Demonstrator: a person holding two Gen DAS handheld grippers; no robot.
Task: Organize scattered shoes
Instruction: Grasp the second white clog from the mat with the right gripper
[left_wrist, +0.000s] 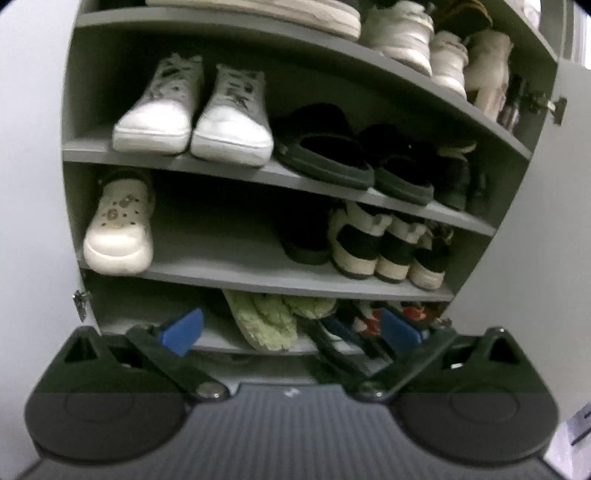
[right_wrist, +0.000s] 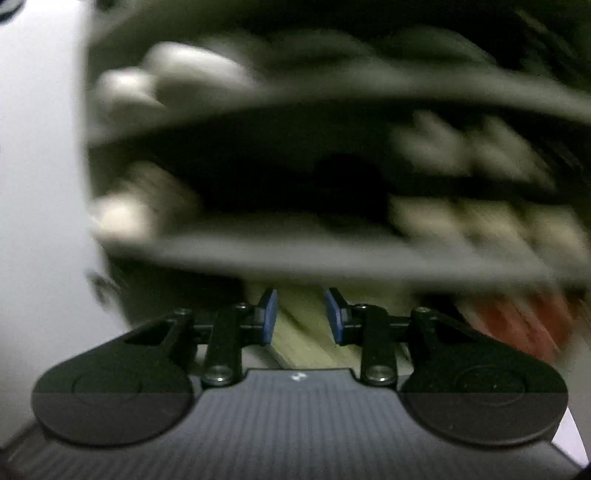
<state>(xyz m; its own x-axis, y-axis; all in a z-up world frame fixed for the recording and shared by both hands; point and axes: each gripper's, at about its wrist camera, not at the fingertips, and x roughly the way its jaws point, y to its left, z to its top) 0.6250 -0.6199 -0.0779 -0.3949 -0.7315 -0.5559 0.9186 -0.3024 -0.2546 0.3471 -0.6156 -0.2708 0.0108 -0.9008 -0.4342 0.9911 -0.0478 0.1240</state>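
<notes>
A grey shoe cabinet (left_wrist: 236, 275) fills the left wrist view. One shelf holds a pair of white sneakers (left_wrist: 192, 118) and black slippers (left_wrist: 332, 155). Below them stand a white clog (left_wrist: 118, 229) at the left and black-and-white sneakers (left_wrist: 380, 243) at the right. Pale green fuzzy slippers (left_wrist: 266, 317) lie on the bottom shelf, just beyond my left gripper (left_wrist: 291, 328), which is wide open and empty. The right wrist view is badly blurred. My right gripper (right_wrist: 301, 317) shows a narrow gap between its blue pads (right_wrist: 269, 314), with a greenish shape (right_wrist: 299, 332) behind; nothing is visibly pinched.
White shoes and fluffy boots (left_wrist: 424, 40) crowd the top shelf. A red patterned item (left_wrist: 373, 317) sits at the bottom right. A bare stretch (left_wrist: 221, 236) lies between the clog and the dark shoes. Pale walls flank the cabinet, and a door hinge (left_wrist: 546, 103) shows at the right.
</notes>
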